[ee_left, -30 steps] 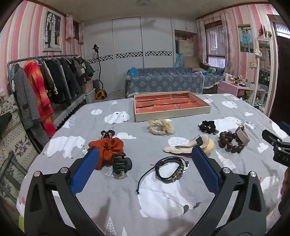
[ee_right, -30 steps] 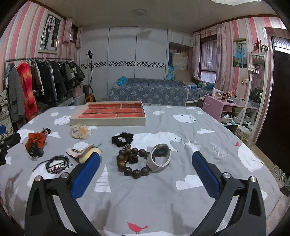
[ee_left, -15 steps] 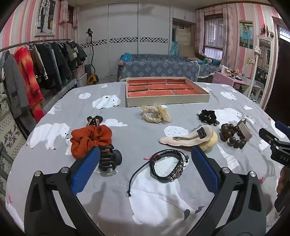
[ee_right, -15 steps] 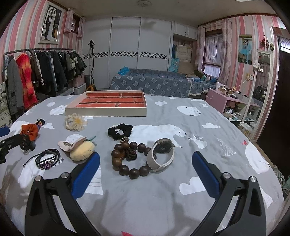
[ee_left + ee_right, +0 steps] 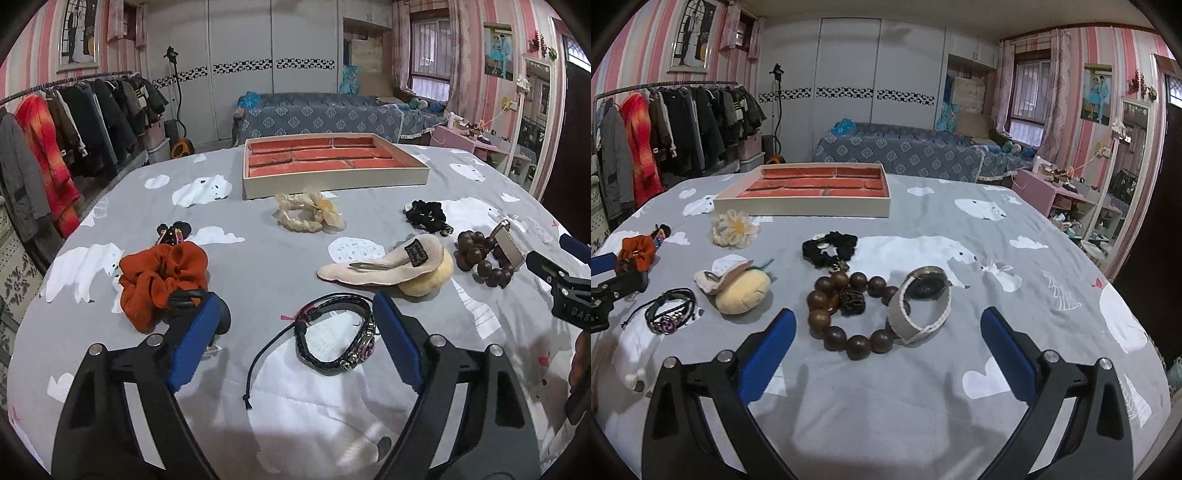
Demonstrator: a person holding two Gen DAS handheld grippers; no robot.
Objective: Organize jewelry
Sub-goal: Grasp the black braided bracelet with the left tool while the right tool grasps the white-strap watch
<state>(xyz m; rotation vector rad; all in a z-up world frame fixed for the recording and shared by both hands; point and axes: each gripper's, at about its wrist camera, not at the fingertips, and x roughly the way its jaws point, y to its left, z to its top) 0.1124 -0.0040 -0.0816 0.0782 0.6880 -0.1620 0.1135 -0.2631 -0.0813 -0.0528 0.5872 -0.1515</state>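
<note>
A red-lined jewelry tray (image 5: 334,157) (image 5: 809,184) stands at the far side of the grey bear-print cloth. My left gripper (image 5: 295,328) is open, its jaws on either side of a black braided bracelet (image 5: 334,338) that lies on the cloth. My right gripper (image 5: 886,332) is open just short of a wooden bead bracelet (image 5: 846,314) and a grey-strapped watch (image 5: 923,302). An orange scrunchie (image 5: 160,277), a black claw clip (image 5: 188,301), a cream scrunchie (image 5: 306,212), a black scrunchie (image 5: 426,216) and a beige hair clip with a yellow puff (image 5: 391,266) lie around.
The table edge is close below both grippers. A clothes rack (image 5: 55,147) stands at the left, a bed (image 5: 321,114) behind the table, a pink dresser (image 5: 1056,194) and mirror at the right. The right gripper's tip shows in the left wrist view (image 5: 554,275).
Both grippers have moved forward and down toward the cloth. The left gripper's jaws have come around the black bracelet; the right gripper has neared the beads and watch.
</note>
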